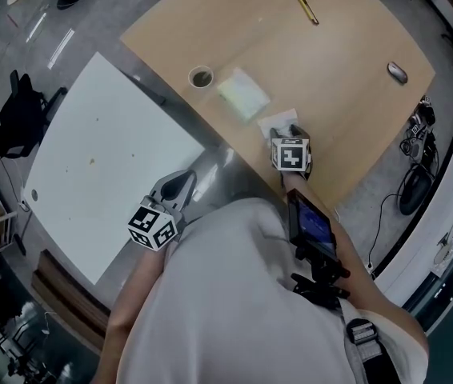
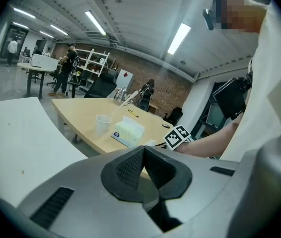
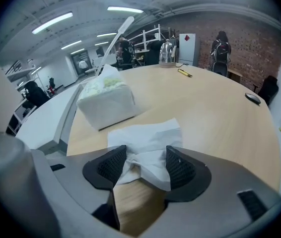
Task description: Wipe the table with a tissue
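So: tissue (image 3: 148, 143) lies crumpled on the counter (image 3: 220, 113), with the box (image 3: 105, 100) at its 11 o'clock. Fingers of right gripper (image 3: 145, 165) are spread wide either side of it, not pinching. Fingers of left gripper (image 2: 143, 157) are closed together, empty. Tissue looks light, floppy and easy to tear; pinch the bunched middle.

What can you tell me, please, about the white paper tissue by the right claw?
The white paper tissue is a thin, soft, creased sheet lying on the tan wooden table. Its near part is bunched up between the pads of the open right claw; the rest spreads flat. The white tissue pack stands just beyond, apart from it.
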Tool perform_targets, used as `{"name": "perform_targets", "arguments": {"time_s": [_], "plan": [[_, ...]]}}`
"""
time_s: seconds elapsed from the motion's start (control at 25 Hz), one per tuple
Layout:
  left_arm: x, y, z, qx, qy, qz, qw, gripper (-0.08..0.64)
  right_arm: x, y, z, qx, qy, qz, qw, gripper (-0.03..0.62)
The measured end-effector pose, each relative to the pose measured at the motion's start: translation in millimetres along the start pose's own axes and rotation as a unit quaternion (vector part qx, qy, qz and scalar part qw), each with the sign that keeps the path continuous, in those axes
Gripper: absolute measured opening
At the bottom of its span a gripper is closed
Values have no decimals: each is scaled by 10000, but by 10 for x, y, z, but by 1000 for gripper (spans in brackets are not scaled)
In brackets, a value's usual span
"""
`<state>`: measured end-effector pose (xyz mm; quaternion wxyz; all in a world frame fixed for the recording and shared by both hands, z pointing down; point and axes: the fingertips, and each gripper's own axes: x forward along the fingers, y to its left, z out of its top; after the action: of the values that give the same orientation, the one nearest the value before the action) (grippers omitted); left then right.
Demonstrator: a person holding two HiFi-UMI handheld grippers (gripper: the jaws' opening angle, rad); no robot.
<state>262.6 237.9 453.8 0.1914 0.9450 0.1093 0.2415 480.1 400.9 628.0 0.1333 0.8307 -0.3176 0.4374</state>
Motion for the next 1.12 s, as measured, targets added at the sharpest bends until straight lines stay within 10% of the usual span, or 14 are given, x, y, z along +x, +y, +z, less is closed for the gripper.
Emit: {"name": "perform_targets", "arguments": {"time_s": [0.36,0.76,1.12], "plan": [[12,47,46,-47,-44,124,9999,6,-1,284,3,-807,5,479,9956,46],[-244,161,-21,-313,-404,464,9976,6,-351,819,145,-977,-403,1718,9795,43],[-814,387,-209,-535,-804,812,9920,6,-737,1832,327,-746,-654,3248,9406,43]]}}
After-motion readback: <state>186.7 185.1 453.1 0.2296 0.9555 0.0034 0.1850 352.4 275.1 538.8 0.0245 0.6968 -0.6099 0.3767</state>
